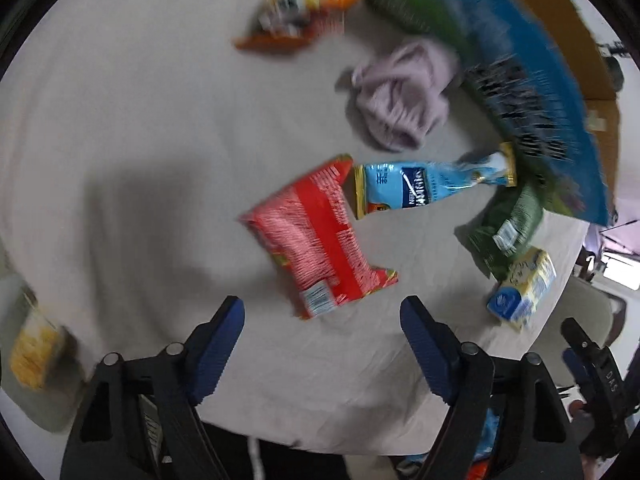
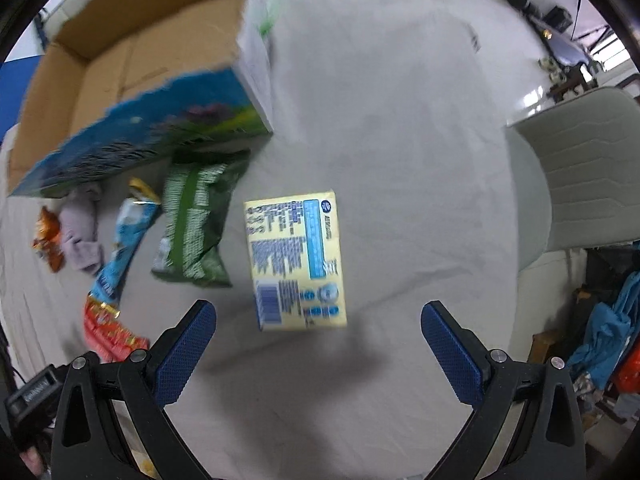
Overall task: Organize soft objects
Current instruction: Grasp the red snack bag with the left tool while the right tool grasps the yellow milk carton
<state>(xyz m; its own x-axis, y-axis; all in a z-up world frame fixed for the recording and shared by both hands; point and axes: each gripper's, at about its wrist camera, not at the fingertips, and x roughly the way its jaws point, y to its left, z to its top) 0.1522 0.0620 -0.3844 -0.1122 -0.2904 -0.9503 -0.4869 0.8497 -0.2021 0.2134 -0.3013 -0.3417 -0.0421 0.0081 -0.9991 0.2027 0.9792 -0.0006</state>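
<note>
My left gripper (image 1: 322,316) is open and empty, just short of a red snack packet (image 1: 320,236) on the grey cloth. Beyond it lie a light blue packet (image 1: 416,188), a lilac cloth bundle (image 1: 400,96), an orange packet (image 1: 312,0), a green packet (image 1: 504,228) and a yellow carton (image 1: 524,288). My right gripper (image 2: 318,320) is open and empty, above the near end of the yellow carton (image 2: 296,260). The green packet (image 2: 196,224), blue packet (image 2: 124,244), red packet (image 2: 108,332), lilac cloth (image 2: 80,236) and orange packet (image 2: 48,240) lie to its left.
An open cardboard box with a blue and green printed side (image 2: 132,92) stands at the back left; it also shows in the left wrist view (image 1: 532,68). A yellow object (image 1: 36,352) sits at the far left. A grey chair (image 2: 580,176) stands past the table's right edge.
</note>
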